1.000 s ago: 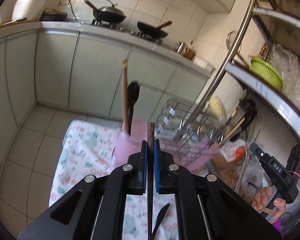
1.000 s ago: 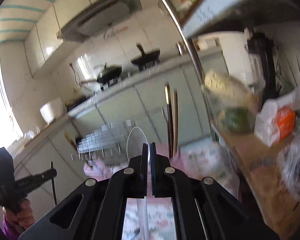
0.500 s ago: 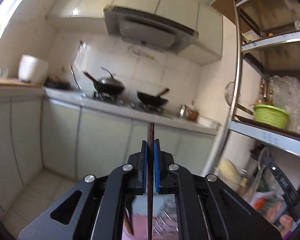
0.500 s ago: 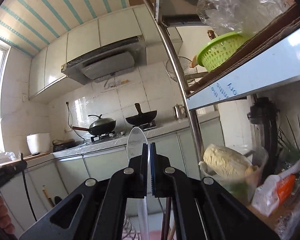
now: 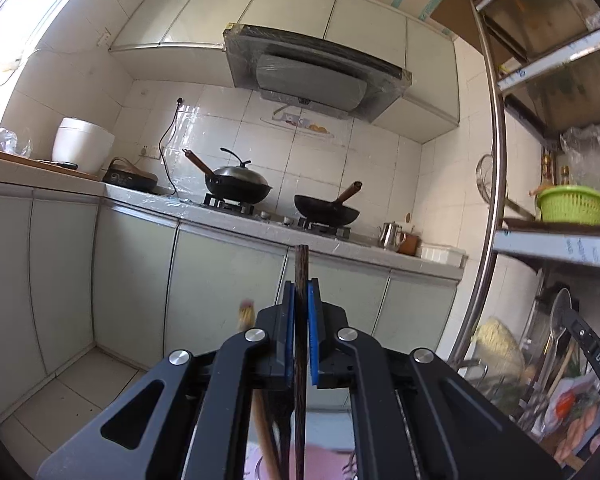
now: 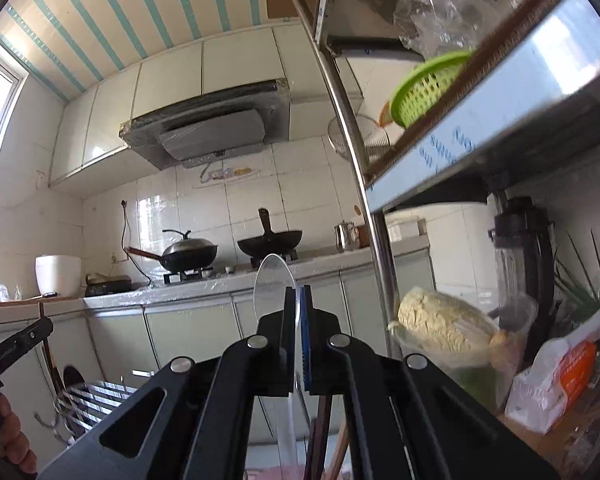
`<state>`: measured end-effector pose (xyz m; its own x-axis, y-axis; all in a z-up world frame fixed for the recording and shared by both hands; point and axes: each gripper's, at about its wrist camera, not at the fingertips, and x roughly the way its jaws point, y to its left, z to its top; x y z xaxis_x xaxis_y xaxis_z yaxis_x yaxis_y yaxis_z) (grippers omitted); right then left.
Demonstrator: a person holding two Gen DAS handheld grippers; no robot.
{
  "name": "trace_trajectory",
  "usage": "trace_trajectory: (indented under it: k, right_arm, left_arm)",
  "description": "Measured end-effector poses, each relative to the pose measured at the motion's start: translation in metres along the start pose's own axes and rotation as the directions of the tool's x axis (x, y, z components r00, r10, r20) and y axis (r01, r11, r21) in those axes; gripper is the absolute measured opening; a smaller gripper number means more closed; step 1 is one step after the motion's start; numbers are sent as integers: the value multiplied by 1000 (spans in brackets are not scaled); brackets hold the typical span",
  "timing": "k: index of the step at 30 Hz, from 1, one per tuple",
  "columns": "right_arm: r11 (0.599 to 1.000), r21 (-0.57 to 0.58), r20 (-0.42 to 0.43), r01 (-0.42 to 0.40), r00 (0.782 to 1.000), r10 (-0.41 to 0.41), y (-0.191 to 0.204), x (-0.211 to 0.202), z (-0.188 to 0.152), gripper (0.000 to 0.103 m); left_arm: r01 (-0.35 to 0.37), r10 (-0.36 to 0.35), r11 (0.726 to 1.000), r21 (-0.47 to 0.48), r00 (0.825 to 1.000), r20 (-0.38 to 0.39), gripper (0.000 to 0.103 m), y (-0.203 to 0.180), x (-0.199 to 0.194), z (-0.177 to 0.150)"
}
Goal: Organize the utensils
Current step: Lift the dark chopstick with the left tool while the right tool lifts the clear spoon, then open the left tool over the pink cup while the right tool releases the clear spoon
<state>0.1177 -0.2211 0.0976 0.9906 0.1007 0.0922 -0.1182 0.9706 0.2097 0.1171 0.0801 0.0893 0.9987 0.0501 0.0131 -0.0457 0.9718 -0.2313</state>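
— What have my fingers got?
— My left gripper is clamped on a dark chopstick, upright. My right gripper pinches a clear plastic spoon, bowl up.

My left hand-held gripper points level, jaws closed on a dark wooden chopstick standing upright between the blue pads. My right hand-held gripper also points level, jaws clamped on a clear plastic spoon, bowl upward. My left hand shows at the right view's edge.
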Motion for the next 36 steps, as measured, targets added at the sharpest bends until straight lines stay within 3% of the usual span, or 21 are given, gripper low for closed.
trace_trajectory:
  k: [7,15,25,26,28,30,31,36]
  right_arm:
    - [999,38,-76,25,997,-22,-13,-14,-31,2]
    - [999,24,-177,32,984,-27,-13,-22,-52,2]
    - [999,5,-335,35,942,-32,-6,-15,-62,4]
    - [999,9,-355,31,935,-25,-7,-14,-64,5]
    - [1000,11,-377,23,926,-17,-7,-15,-64,9]
    - [1000,11,-377,14,926,-8,-6,-20,-61,26]
    - [1000,20,-363,12,932,-4,-6,-24,-57,34]
    - [998,58,-357,18,934,4,-14,-40,-40,36]
  left_arm:
    - [-1,2,1000,26,999,-50,5,7,-16,-27]
    - [2,-11,999,-54,984,-176,5,25,-13,-45]
    - [6,-28,996,-84,962,-273,6,31,-17,-47]
    - [4,-29,996,-87,956,-292,7,31,-16,-47]
    - [5,-36,995,-97,947,-319,25,33,-16,-47]
    - [12,-49,994,-111,941,-336,34,36,-18,-45]
    - [13,-53,993,-118,939,-341,37,37,-20,-43]
    - [5,-53,991,-133,930,-364,40,44,-31,-35]
